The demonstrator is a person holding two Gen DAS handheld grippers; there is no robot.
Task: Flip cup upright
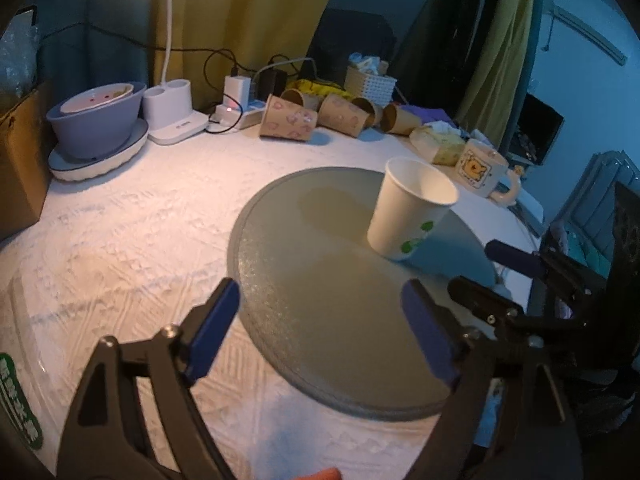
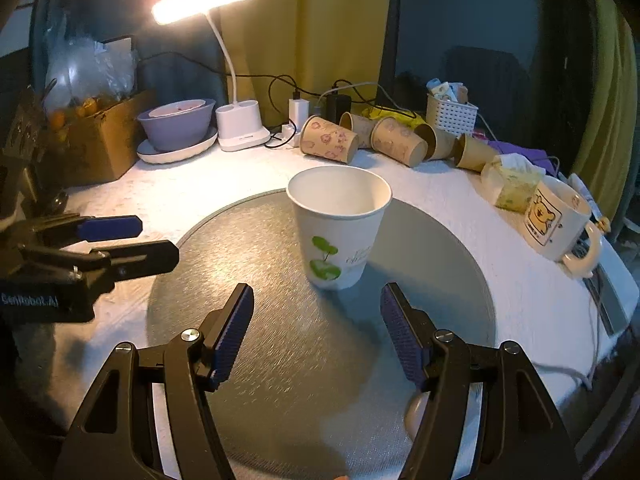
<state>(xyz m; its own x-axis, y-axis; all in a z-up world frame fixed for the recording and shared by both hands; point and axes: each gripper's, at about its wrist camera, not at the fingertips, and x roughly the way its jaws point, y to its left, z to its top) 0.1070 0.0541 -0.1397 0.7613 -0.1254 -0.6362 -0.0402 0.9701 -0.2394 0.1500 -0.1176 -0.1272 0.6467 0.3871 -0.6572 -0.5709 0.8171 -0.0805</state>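
Fingers of the right gripper (image 2: 316,332) stood wide apart and empty, their blue ribbed pads (image 2: 234,336) flanking open space just short of the white paper cup (image 2: 340,228). The cup lay at twelve o'clock from that gripper, mouth up, base flat on the grey round turntable (image 2: 280,380), touched by neither finger. Fingers of the left gripper (image 1: 320,328) were likewise spread and held nothing; from its own view the cup (image 1: 412,216) sat at about one o'clock, well apart from the pads. In the right wrist view the left gripper (image 2: 132,244) reached in from nine o'clock, clear of the cup.

Judged from this arrangement, the flip appeared complete and the step in hand was a clean release and retreat. It would be done well by keeping both pairs of fingers spread and drawing straight back toward six o'clock, without sweeping sideways: the light, empty cup would likely tip at any brush against its rim.

Beyond the turntable, on the white-clothed table (image 2: 460,200), brown paper cups (image 2: 360,140) lay on their sides at twelve o'clock, and a bear-printed mug (image 2: 556,220) stood at two o'clock.
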